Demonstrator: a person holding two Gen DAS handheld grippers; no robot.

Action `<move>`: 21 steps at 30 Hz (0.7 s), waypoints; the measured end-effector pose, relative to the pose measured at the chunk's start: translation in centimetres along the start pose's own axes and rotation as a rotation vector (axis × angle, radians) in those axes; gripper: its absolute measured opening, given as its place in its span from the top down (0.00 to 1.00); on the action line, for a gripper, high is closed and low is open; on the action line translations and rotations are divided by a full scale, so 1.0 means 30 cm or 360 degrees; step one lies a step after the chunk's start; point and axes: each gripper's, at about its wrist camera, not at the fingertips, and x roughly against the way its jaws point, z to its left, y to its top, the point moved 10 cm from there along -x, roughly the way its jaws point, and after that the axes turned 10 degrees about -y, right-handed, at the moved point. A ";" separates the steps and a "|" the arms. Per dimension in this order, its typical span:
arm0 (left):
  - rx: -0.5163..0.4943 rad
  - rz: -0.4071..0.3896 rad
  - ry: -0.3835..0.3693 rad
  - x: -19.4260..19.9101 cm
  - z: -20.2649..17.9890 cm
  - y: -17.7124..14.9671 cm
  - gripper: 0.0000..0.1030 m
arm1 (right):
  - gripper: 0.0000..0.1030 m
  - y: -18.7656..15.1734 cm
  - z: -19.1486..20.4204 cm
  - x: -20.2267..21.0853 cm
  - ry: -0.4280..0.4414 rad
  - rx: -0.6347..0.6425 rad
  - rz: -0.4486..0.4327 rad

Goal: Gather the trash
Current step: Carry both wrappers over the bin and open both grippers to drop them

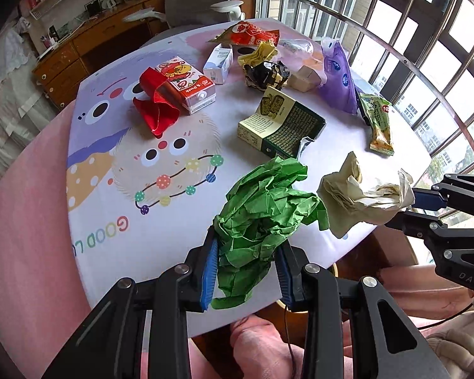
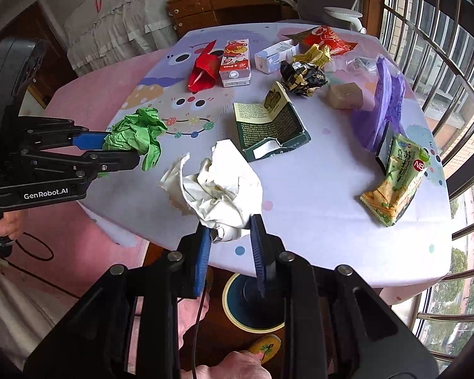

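My left jaws (image 1: 246,271) are squeezed shut on a ball of crumpled green paper (image 1: 262,208). The green paper sticks out past the tips, up off the desk (image 1: 180,246). My right jaws (image 2: 230,237) are squeezed shut on a ball of crumpled white paper (image 2: 224,186), and it pokes out ahead of them near the desk's close edge. In the left view the white paper is just to the right of my left jaws. In the right view the green paper is off to the left of my right jaws.

More trash lies on the desk, ahead of both jaws. Right past the two paper balls sits an open green box (image 1: 281,126). Farther ahead and to the left is a red juice carton (image 1: 189,85) with a red wrapper (image 1: 156,107) touching it. Far ahead are a small white box (image 1: 218,63), a black and yellow crumpled wrapper (image 1: 265,72) and a red snack bag (image 1: 252,33). To the right of the green box lie a purple bag (image 1: 339,79) and a green cracker packet (image 1: 379,120). Under my right jaws, down on the floor, is a round bin (image 2: 252,306).
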 end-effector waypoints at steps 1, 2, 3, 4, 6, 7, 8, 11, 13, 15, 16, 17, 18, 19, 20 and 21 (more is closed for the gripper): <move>0.0047 -0.0012 0.0005 0.001 -0.040 -0.032 0.68 | 0.79 -0.045 -0.023 0.017 0.0018 0.0015 0.0002; 0.0091 -0.0020 0.0012 -0.002 -0.083 -0.067 0.68 | 0.79 -0.087 -0.048 0.030 0.0035 0.0022 0.0006; 0.0130 -0.0024 0.0016 -0.009 -0.125 -0.105 0.68 | 0.79 -0.125 -0.070 0.041 0.0051 0.0026 0.0012; 0.0169 -0.0028 0.0022 -0.018 -0.167 -0.144 0.68 | 0.79 -0.172 -0.095 0.052 0.0066 0.0028 0.0020; 0.0238 -0.0026 0.0039 -0.047 -0.245 -0.226 0.68 | 0.79 -0.270 -0.140 0.062 0.0084 0.0031 0.0050; 0.0263 -0.0016 0.0044 -0.067 -0.283 -0.271 0.68 | 0.79 -0.318 -0.157 0.059 0.0089 0.0030 0.0070; 0.0285 0.0001 0.0057 -0.089 -0.317 -0.313 0.68 | 0.79 -0.377 -0.177 0.051 0.0086 0.0026 0.0105; 0.0295 0.0090 0.0090 -0.167 -0.413 -0.433 0.68 | 0.79 -0.537 -0.213 0.009 0.0090 -0.0028 0.0239; 0.0264 0.0113 0.0120 -0.219 -0.460 -0.499 0.68 | 0.79 -0.632 -0.222 -0.021 0.0106 -0.0039 0.0295; 0.0241 0.0137 0.0142 -0.268 -0.497 -0.553 0.68 | 0.79 -0.714 -0.228 -0.067 0.0098 -0.0036 0.0353; 0.0239 0.0153 0.0146 -0.295 -0.512 -0.578 0.68 | 0.79 -0.762 -0.236 -0.103 0.0091 -0.0047 0.0391; 0.0244 0.0173 0.0147 -0.327 -0.522 -0.602 0.68 | 0.79 -0.801 -0.241 -0.138 0.0087 -0.0067 0.0425; 0.0251 0.0196 0.0142 -0.361 -0.533 -0.628 0.68 | 0.79 -0.836 -0.247 -0.174 0.0083 -0.0094 0.0460; 0.0259 0.0222 0.0130 -0.398 -0.543 -0.654 0.68 | 0.79 -0.871 -0.253 -0.213 0.0080 -0.0125 0.0493; 0.0266 0.0247 0.0123 -0.438 -0.548 -0.676 0.68 | 0.79 -0.902 -0.259 -0.253 0.0079 -0.0155 0.0519; 0.0270 0.0269 0.0124 -0.479 -0.546 -0.697 0.68 | 0.79 -0.928 -0.264 -0.289 0.0072 -0.0179 0.0539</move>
